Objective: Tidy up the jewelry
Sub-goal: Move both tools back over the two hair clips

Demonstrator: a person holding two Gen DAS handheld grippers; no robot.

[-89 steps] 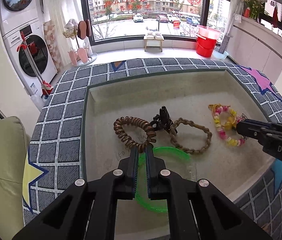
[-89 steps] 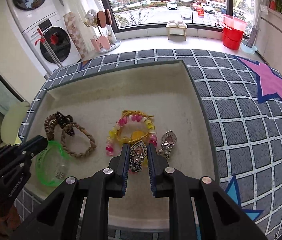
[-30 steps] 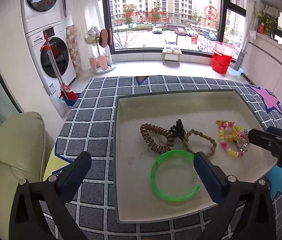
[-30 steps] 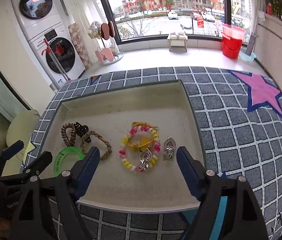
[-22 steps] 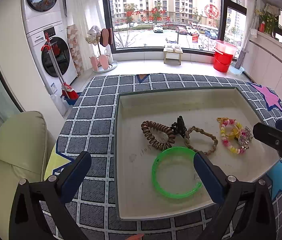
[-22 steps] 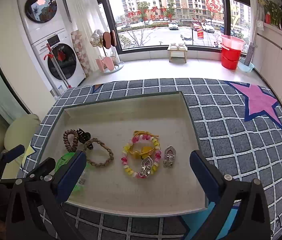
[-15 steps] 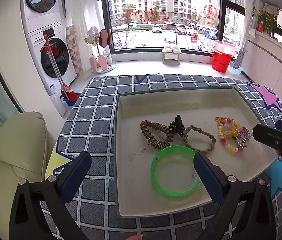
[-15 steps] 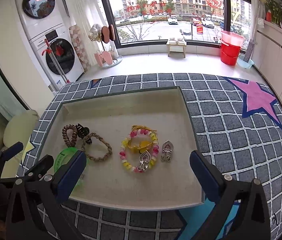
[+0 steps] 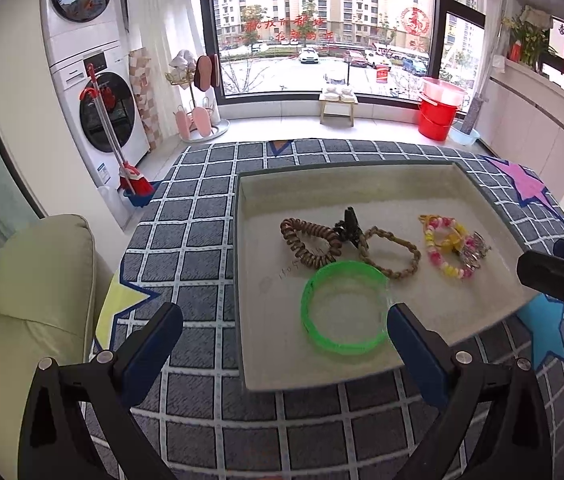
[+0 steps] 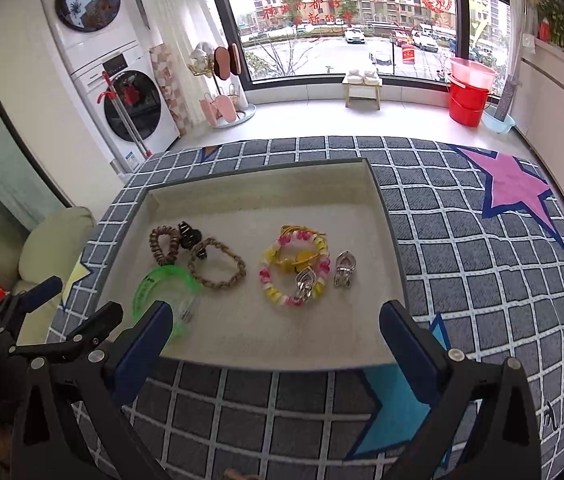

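Jewelry [image 10: 293, 268] flat in tray [image 10: 242, 344]

A stacked washer and dryer [image 9: 94, 80] stands beside a wide window [image 9: 321, 28] overlooking apartment blocks. Red buckets [image 10: 469, 96] and a small wooden stool [image 10: 363, 88] sit on the floor below, with a pale green sofa [image 9: 34, 300] nearby.

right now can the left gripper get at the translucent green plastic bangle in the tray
Probably yes. The left gripper is open wide and pulled back over the tray's near edge, with the translucent green plastic bangle lying flat just ahead between its fingers. Nothing covers it; the brown spiral hair tie sits just behind it.
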